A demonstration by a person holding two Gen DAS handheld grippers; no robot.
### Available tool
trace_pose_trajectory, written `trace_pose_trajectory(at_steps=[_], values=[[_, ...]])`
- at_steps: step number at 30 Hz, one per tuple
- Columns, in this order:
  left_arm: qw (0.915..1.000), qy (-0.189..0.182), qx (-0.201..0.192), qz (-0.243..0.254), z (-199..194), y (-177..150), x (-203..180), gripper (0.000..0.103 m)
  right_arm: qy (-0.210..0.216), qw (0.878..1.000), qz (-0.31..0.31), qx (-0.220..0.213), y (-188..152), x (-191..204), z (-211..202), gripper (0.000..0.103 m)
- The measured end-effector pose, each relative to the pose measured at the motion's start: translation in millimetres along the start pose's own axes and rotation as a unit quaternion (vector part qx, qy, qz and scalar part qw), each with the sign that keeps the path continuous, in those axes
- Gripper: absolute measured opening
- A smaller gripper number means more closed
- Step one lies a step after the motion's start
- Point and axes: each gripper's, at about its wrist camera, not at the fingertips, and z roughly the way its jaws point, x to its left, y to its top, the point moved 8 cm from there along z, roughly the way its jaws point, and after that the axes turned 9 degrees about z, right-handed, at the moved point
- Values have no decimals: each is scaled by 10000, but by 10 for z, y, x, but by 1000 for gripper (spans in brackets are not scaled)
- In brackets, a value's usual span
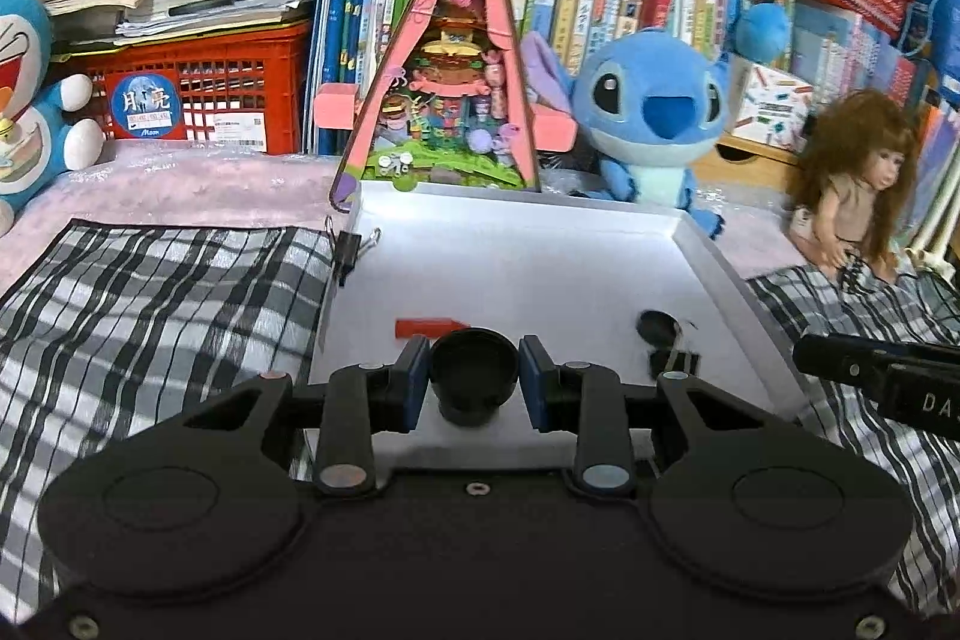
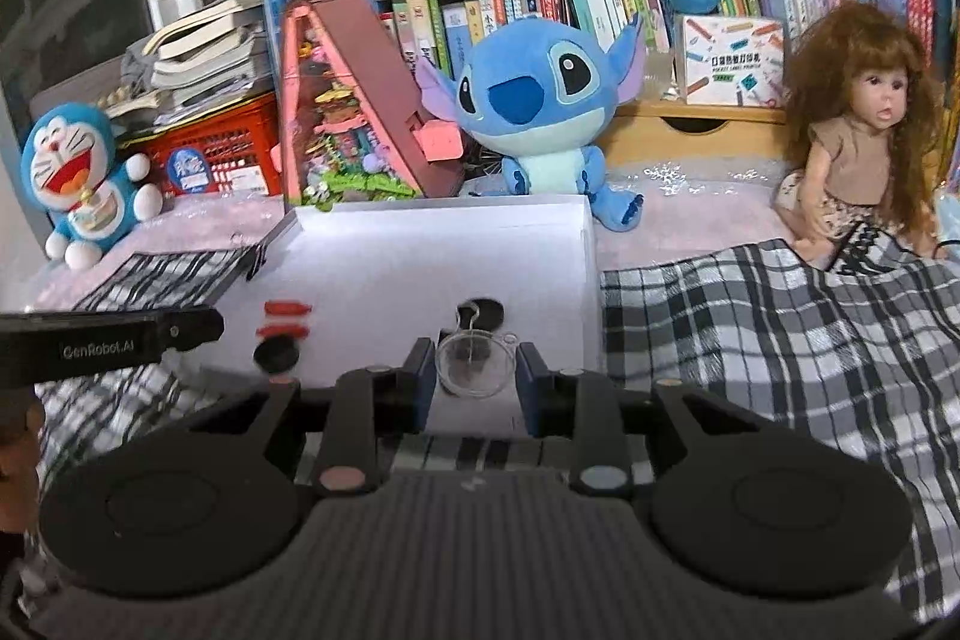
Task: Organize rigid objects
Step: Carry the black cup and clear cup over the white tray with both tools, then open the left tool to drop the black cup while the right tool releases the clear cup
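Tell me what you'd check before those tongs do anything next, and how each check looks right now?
1. Left tongs around the black cap: ok, a pad at each side; real contact cannot tell.
2. Right tongs around the clear cup: ok, it sits between the pads.
3. Both items over the white tray: ok.
4. Free floor near the red piece: ok.
5. Black disc beyond the clear cup: apart or touching, cannot tell.
6. Binder clip on the tray's left rim: ok, away from both tongs.
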Motion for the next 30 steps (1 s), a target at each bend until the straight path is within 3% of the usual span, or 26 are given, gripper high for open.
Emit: trace_pose_trajectory(at_steps=[8,15,30], values=[[9993,188,268,-168,567,286,174,30,-72,9980,446,448,318,-14,566,34],[9980,318,450,-305,983,262,246,30,-257,9945,637,797,379,-8,1001,34],[9971,519,543,-149,1278,259,234,30,-517,9928,467,978,330,-63,1471,34]])
